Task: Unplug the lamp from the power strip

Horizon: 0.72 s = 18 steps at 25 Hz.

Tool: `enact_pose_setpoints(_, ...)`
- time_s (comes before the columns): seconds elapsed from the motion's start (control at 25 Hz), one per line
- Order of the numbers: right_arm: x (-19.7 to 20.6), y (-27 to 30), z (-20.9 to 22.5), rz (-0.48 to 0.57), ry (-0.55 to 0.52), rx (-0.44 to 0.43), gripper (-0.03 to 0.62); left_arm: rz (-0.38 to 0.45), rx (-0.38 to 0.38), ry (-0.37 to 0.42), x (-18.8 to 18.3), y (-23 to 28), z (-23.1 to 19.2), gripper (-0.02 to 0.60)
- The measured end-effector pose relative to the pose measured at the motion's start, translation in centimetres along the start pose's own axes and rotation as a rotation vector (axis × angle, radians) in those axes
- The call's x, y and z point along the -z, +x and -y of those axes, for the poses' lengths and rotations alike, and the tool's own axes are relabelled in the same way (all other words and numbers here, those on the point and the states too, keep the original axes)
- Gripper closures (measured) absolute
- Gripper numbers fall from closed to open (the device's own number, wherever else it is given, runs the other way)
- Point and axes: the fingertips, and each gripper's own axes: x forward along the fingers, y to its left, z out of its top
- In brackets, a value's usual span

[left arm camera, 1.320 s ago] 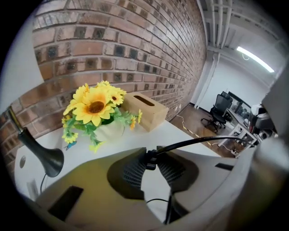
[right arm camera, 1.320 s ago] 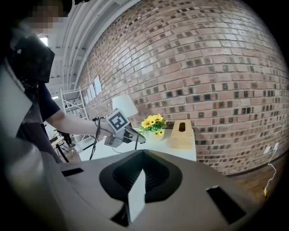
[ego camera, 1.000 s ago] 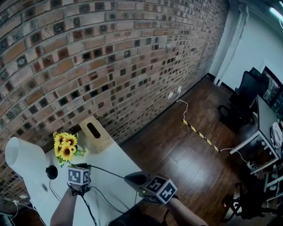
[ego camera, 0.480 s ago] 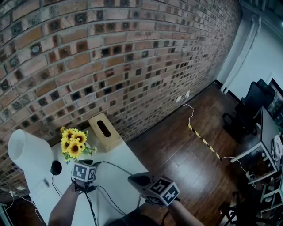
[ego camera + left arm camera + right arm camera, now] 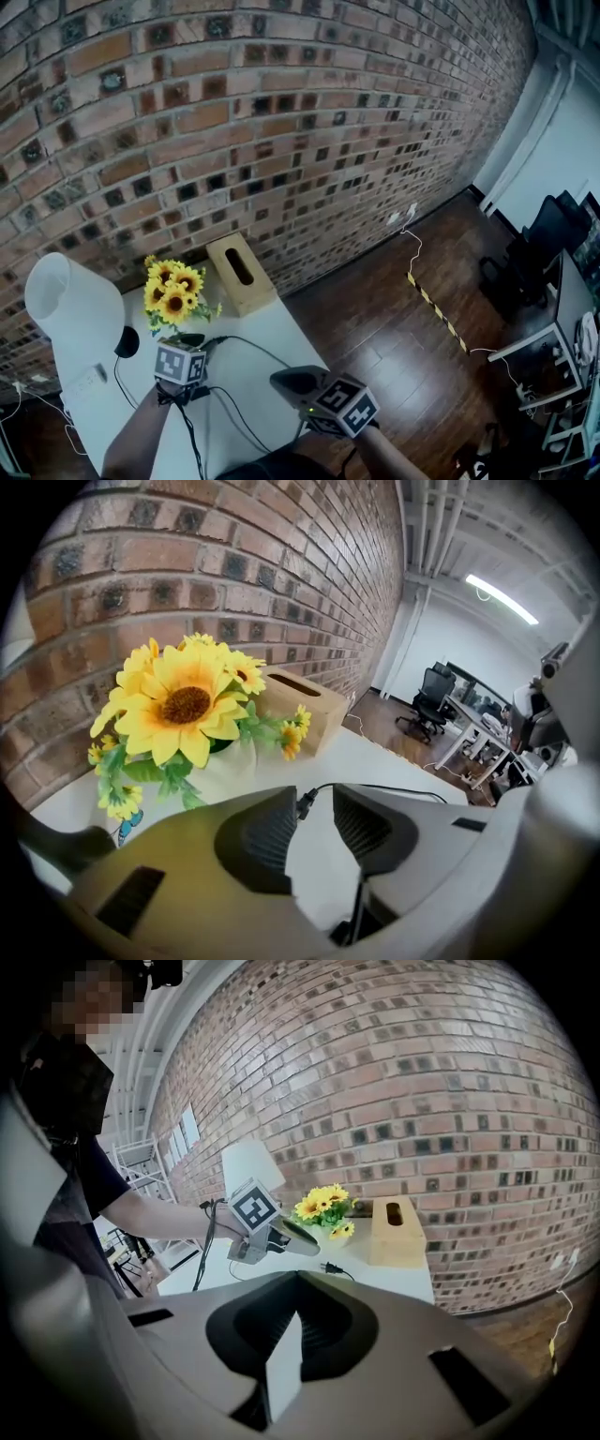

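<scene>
The lamp's black plug (image 5: 304,804) lies loose on the white table (image 5: 272,337), its cable (image 5: 246,345) trailing right. My left gripper (image 5: 316,794) is open, its jaws having just been opening, and the plug sits just past the fingertips, untouched by the pads. In the right gripper view the plug (image 5: 330,1267) rests beyond the left gripper (image 5: 305,1241). The lamp (image 5: 61,291) with its white shade stands at the table's left, and a white power strip (image 5: 82,384) lies near it. My right gripper (image 5: 298,1277) hovers at the table's near edge, shut and empty.
A vase of sunflowers (image 5: 173,292) stands right beyond the left gripper (image 5: 190,342). A wooden tissue box (image 5: 242,274) sits against the brick wall. More black cable (image 5: 192,441) runs along the table. The right gripper (image 5: 281,378) is above the table's edge, with dark floor beyond.
The head view has shifted, so everything sits higher and further right. The left gripper stays by the vase. The right gripper has crept slightly forward.
</scene>
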Motion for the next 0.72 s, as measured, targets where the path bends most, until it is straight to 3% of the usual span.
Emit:
enact_pose_setpoints(0.16, -0.4, 0.4, -0.5, -0.002, -0.015, -0.009, 0.592, 0.041, 0.066, -0.035, -0.1, -0.8, 0.7, 0.458)
enact_pose_setpoints(0.24, -0.7, 0.6, -0.7, 0.005, -0.022, -0.010, 0.592, 0.073, 0.095, -0.059, -0.3, -1.1, 0.9, 0.511)
enact_pose_setpoints(0.28, -0.8, 0.6, -0.8, 0.006, -0.025, -0.012, 0.592, 0.091, 0.104, -0.073, -0.4, -1.4, 1.0, 0.574)
enact_pose_setpoints(0.4, -0.5, 0.6, -1.1, 0.001, -0.027, -0.018, 0.591, 0.112, 0.102, -0.091, -0.7, -2.1, 1.3, 0.578)
enact_pose_setpoints(0.72, -0.1, 0.6, -2.2, 0.015, -0.059, -0.063, 0.592, 0.169, 0.088, -0.032, -2.1, -5.3, 3.8, 0.578)
